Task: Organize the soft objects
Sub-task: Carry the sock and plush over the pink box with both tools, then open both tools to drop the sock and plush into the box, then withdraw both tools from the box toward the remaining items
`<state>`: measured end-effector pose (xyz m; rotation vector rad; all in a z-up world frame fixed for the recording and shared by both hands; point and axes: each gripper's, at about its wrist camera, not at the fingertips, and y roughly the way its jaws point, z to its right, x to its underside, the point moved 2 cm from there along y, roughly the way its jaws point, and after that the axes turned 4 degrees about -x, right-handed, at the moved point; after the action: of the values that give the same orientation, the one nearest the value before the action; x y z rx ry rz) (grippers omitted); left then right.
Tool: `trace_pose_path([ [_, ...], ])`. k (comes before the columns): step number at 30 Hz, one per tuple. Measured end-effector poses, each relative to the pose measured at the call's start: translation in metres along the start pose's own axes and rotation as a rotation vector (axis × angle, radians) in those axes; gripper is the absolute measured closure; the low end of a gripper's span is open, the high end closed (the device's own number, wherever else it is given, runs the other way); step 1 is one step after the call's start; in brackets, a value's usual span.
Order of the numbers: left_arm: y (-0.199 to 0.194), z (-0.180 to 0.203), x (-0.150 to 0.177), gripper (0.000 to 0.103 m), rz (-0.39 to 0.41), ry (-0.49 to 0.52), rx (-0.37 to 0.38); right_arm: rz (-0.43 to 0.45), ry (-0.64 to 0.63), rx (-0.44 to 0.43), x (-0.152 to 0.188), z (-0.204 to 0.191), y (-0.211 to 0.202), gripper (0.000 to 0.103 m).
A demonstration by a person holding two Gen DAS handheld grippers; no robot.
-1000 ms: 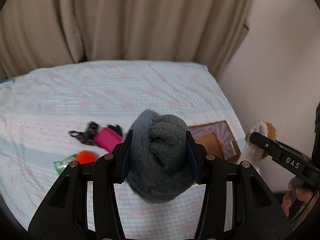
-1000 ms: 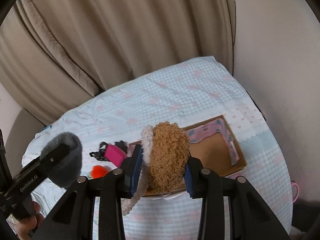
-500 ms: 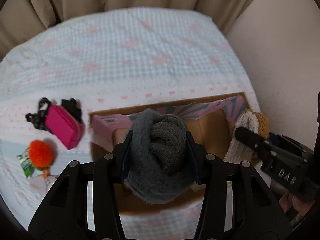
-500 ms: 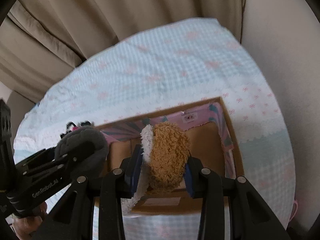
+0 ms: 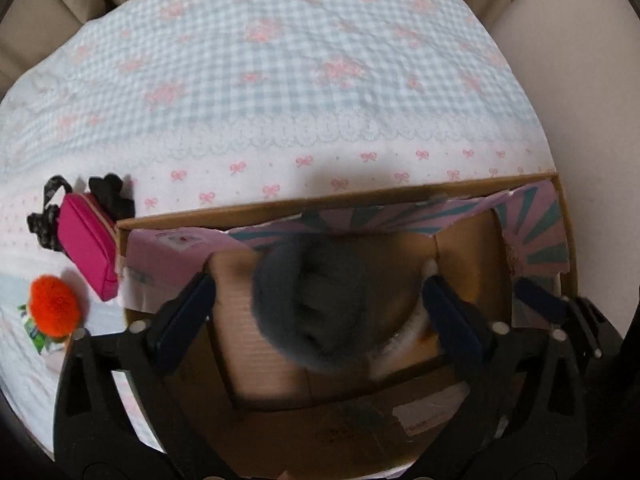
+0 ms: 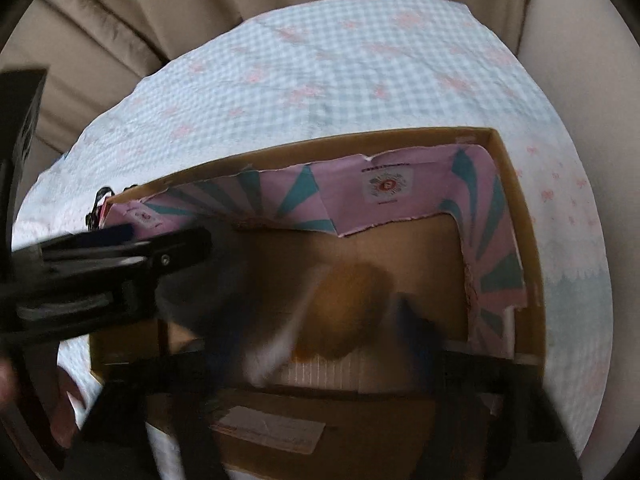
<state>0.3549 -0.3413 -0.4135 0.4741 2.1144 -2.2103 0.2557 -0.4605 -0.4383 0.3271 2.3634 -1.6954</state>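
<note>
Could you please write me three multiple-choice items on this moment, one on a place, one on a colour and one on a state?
1. Where is the grey plush toy?
A. over the open cardboard box
B. on the bedspread beside the pouch
C. against the curtain

2. What colour is the pompom left of the box?
A. blue
B. orange
C. white

3. How does the left gripper stand?
A. clamped on the grey toy
B. jaws wide, pads clear of the toy
C. out of view

Answers:
1 A: box walls and floor surround the toy.
2 B: it is bright orange on the pale bedspread.
3 B: the jaws are opening, with gaps on both sides of the toy.
</note>
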Motion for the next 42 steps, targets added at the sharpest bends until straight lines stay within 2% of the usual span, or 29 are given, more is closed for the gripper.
trace_pose_path([
  [5,-0.003,0.000,0.000,0.000,-0.012,0.019,-0.006,0.020,-0.081,-0.008,0.010,-0.012,-0.001,0.001],
  [10,-0.016,0.003,0.002,0.000,-0.002,0.019,0.009,0.043,-0.070,-0.011,0.011,-0.013,-0.010,0.001],
  [15,-0.043,0.006,0.006,0.000,0.032,0.024,0.015,0.073,-0.072,0.004,0.011,-0.019,-0.037,0.001],
  [23,-0.127,0.000,0.020,0.000,0.145,0.017,0.040,0.140,-0.063,0.022,0.011,-0.040,-0.104,0.001],
  [28,-0.196,-0.012,0.037,0.000,0.262,0.012,0.029,0.183,-0.068,0.058,0.013,-0.059,-0.157,0.001],
  [35,-0.287,-0.039,0.077,0.000,0.414,0.012,0.013,0.302,-0.060,0.060,0.026,-0.090,-0.233,0.001],
  [42,-0.353,-0.080,0.133,0.000,0.530,-0.013,-0.001,0.427,-0.089,0.130,0.047,-0.138,-0.293,0.001],
])
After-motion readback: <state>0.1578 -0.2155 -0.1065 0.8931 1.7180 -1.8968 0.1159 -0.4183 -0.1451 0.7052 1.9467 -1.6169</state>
